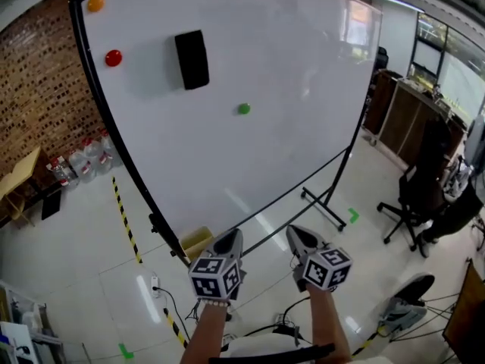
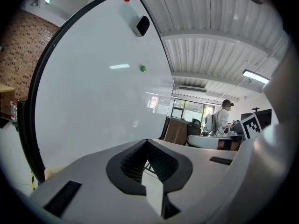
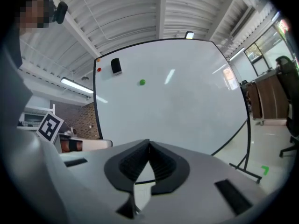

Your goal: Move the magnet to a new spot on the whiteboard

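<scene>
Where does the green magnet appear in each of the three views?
Head view: green magnet upper centre, lower right of the black eraser.
Left gripper view: magnet upper centre, below the eraser.
Right gripper view: magnet upper centre, lower right of the eraser.
Shared landmark: the eraser.

The whiteboard [image 1: 288, 67] stands upright in a black frame on a wheeled stand [image 1: 326, 207], which rests on the pale floor [image 1: 76, 233]. Four items adhere to the board face: an orange magnet [image 1: 95, 4] at the upper left corner, a red magnet [image 1: 113, 58] below it, a black eraser [image 1: 192, 59] beside the red magnet, and a green magnet [image 1: 243, 108] nearer the centre, well apart from the rest.
</scene>
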`<state>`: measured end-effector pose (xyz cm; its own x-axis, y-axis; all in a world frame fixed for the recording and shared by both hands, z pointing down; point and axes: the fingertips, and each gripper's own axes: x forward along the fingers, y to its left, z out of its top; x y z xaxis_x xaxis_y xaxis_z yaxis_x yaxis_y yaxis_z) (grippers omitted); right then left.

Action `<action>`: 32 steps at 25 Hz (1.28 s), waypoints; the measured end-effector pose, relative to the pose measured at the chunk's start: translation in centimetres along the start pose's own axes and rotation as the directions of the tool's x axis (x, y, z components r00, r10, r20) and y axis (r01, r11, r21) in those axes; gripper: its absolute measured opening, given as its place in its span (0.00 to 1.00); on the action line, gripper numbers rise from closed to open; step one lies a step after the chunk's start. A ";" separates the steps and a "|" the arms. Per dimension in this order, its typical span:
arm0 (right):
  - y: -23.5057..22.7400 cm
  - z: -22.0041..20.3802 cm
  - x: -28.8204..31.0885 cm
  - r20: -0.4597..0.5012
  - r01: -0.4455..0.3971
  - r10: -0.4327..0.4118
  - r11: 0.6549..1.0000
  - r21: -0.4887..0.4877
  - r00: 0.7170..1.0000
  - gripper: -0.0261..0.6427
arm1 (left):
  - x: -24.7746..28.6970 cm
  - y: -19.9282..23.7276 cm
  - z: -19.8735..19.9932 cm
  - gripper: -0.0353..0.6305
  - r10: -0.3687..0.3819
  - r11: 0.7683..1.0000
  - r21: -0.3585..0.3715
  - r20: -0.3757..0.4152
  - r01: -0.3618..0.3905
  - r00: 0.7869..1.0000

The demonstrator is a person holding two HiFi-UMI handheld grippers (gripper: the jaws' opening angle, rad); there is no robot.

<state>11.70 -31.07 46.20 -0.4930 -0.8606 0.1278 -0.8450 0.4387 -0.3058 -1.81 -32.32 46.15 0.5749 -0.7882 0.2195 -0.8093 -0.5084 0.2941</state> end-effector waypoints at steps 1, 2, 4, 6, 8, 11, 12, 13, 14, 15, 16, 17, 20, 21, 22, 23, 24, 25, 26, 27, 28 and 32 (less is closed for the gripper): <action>-0.3 0.7 0.7 0.006 0.005 -0.005 1.000 -0.021 1.000 0.08 | 0.4 0.3 0.3 0.04 0.006 1.000 -0.001 0.002 -0.006 1.000; -0.6 1.3 1.4 0.014 0.010 -0.009 0.999 -0.039 1.000 0.08 | 0.9 0.5 0.7 0.04 0.012 1.000 -0.001 0.003 -0.012 1.000; -1.0 2.8 2.6 0.038 0.005 -0.003 0.998 -0.059 0.999 0.08 | 1.7 0.8 1.3 0.04 0.025 1.000 0.005 0.006 -0.025 1.000; -1.5 4.7 3.5 0.066 -0.009 0.014 0.997 -0.072 0.998 0.12 | 2.6 0.8 2.0 0.04 0.033 0.999 0.008 0.009 -0.033 0.999; -1.8 6.7 4.4 0.092 -0.019 0.027 0.996 -0.088 0.995 0.16 | 3.3 1.0 2.4 0.04 0.035 0.999 0.006 0.006 -0.035 0.999; -1.7 9.7 6.1 0.121 -0.048 0.061 0.993 -0.104 0.991 0.24 | 4.1 1.7 3.1 0.04 0.045 0.999 0.007 -0.002 -0.045 0.999; -1.5 10.9 6.8 0.130 -0.059 0.074 0.992 -0.114 0.989 0.25 | 4.3 1.9 3.5 0.04 0.049 0.999 0.009 -0.002 -0.049 0.999; -1.2 12.1 7.5 0.139 -0.069 0.087 0.989 -0.130 0.986 0.26 | 4.6 2.1 3.8 0.04 0.049 0.999 0.008 0.000 -0.049 0.999; -0.9 13.2 8.2 0.148 -0.076 0.098 0.986 -0.151 0.984 0.30 | 4.8 2.2 4.1 0.04 0.048 0.999 0.004 0.004 -0.048 0.999; -0.5 14.4 8.8 0.156 -0.080 0.108 0.981 -0.177 0.982 0.34 | 4.9 2.2 4.3 0.04 0.044 0.999 -0.002 0.009 -0.044 0.999; 0.0 15.5 9.4 0.162 -0.082 0.117 0.975 -0.205 0.980 0.34 | 5.0 2.2 4.5 0.04 0.041 0.999 -0.007 0.014 -0.041 0.999; 0.5 16.5 10.0 0.168 -0.084 0.125 0.969 -0.233 0.978 0.36 | 5.1 2.2 4.6 0.04 0.039 0.999 -0.010 0.018 -0.039 0.999; 2.1 19.4 11.7 0.182 -0.086 0.147 0.949 -0.303 0.972 0.37 | 5.1 2.2 5.1 0.04 0.036 0.999 -0.004 0.030 -0.036 0.999; 2.6 20.2 12.3 0.187 -0.083 0.149 0.943 -0.321 0.971 0.37 | 4.9 2.3 5.3 0.04 0.036 0.999 -0.003 0.034 -0.036 0.999; 3.1 21.1 12.8 0.193 -0.076 0.149 0.937 -0.340 0.970 0.37 | 4.8 2.4 5.4 0.04 0.036 0.999 -0.003 0.038 -0.036 0.999; 3.6 21.8 13.3 0.198 -0.068 0.148 0.931 -0.359 0.969 0.37 | 4.7 2.5 5.6 0.04 0.037 0.999 -0.003 0.041 -0.037 0.999; 4.0 22.5 13.8 0.202 -0.062 0.147 0.924 -0.378 0.968 0.37 | 4.6 2.6 5.7 0.04 0.038 0.999 -0.002 0.043 -0.038 0.998; 4.4 23.0 14.2 0.203 -0.059 0.150 0.918 -0.393 0.968 0.37 | 4.7 2.7 5.7 0.04 0.040 0.999 -0.002 0.045 -0.040 0.998; 4.6 23.4 14.7 0.201 -0.061 0.154 0.913 -0.404 0.967 0.37 | 4.7 2.7 5.8 0.04 0.042 0.999 -0.003 0.046 -0.042 0.998; 4.8 23.8 15.1 0.198 -0.064 0.157 0.909 -0.411 0.967 0.37 | 4.8 2.8 5.8 0.04 0.043 0.999 -0.004 0.047 -0.043 0.998; 5.0 24.0 15.6 0.195 -0.065 0.159 0.907 -0.417 0.968 0.37 | 4.8 2.9 5.8 0.04 0.044 0.999 -0.007 0.047 -0.044 0.998; 5.4 24.7 17.2 0.185 -0.047 0.141 0.899 -0.435 0.972 0.36 | 4.9 3.4 5.7 0.04 0.051 0.999 -0.012 0.039 -0.051 0.998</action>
<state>3.78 -49.93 23.40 -0.5603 -0.8229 -0.0938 -0.8264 0.5479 0.1299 -2.44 -39.85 42.88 0.5277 -0.8260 0.1979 -0.8359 -0.4637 0.2936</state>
